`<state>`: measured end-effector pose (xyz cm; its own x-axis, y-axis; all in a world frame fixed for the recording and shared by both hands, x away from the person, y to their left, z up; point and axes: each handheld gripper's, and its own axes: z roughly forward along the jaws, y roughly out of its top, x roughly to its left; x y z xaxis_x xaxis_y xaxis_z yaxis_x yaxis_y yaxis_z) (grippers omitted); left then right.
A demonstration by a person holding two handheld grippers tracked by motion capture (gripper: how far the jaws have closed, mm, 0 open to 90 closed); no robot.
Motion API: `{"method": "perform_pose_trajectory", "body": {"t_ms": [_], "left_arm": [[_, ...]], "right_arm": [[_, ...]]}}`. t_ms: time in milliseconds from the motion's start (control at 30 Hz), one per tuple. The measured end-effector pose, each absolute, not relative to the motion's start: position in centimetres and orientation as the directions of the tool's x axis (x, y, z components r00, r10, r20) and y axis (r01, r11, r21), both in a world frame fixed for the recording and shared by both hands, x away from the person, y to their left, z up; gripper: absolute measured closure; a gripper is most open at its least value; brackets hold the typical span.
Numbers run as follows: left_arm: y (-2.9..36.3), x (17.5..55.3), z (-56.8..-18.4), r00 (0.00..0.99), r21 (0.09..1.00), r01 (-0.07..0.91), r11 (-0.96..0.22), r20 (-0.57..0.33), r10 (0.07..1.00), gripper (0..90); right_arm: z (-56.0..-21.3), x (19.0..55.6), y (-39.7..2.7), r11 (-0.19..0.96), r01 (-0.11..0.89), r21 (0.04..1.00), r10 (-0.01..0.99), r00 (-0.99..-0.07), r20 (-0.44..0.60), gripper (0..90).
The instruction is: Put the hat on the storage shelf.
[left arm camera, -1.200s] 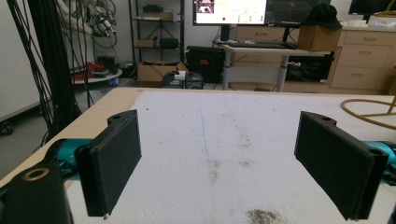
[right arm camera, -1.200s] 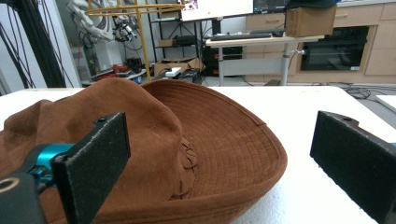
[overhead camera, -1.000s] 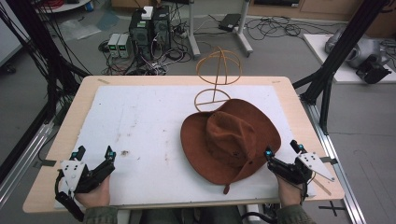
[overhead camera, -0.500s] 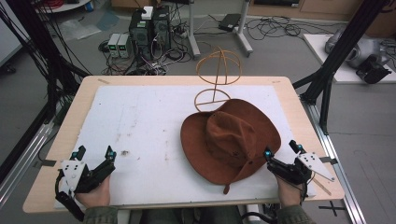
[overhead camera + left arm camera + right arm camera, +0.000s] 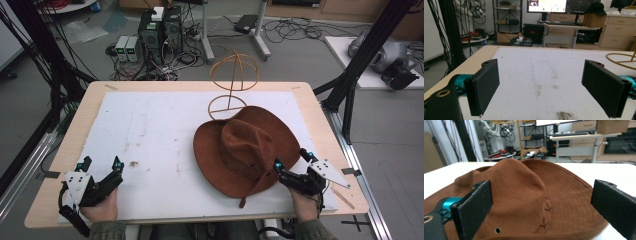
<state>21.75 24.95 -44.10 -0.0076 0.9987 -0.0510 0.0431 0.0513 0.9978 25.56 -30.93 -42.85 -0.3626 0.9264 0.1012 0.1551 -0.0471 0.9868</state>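
Note:
A brown wide-brimmed hat [image 5: 245, 149] lies on the white mat [image 5: 150, 135], right of centre. Just behind it stands a thin wooden wire-frame hat stand [image 5: 232, 80] with a ring base. My right gripper [image 5: 292, 160] sits open at the hat's near right brim, and in the right gripper view the hat [image 5: 529, 195] lies between and beyond the spread jaws. My left gripper [image 5: 101, 164] rests open at the near left corner of the mat, with bare stained mat [image 5: 541, 82] ahead of its jaws.
The wooden table [image 5: 320, 120] has edges close on both sides, with black frame posts [image 5: 350, 85] at right and cables at left. Computers and cables sit on the floor behind. A small dark stain [image 5: 134, 163] marks the mat near the left gripper.

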Motion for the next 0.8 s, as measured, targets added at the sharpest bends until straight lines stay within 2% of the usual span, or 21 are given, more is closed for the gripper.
{"method": "perform_pose_trajectory", "body": {"t_ms": [267, 433, 800], "left_arm": [[25.2, 21.6, -44.1, -0.016, 0.997, 0.042, 0.058, -0.057, 0.998, 14.9], [25.3, 21.6, -44.2, -0.013, 0.996, 0.044, 0.077, -0.076, 0.997, 14.9], [25.8, 21.3, -44.2, -0.025, 0.995, 0.040, 0.087, -0.086, 0.996, 14.9]], "right_arm": [[-42.6, 26.1, -29.5, -0.008, 0.170, 0.985, 0.907, -0.415, 0.079, 3.3], [-42.6, 26.8, -27.9, -0.002, 0.230, 0.973, 0.896, -0.432, 0.104, 3.3], [-43.0, 28.1, -25.2, 0.129, 0.270, 0.954, 0.894, -0.447, 0.005, 3.4]]}}
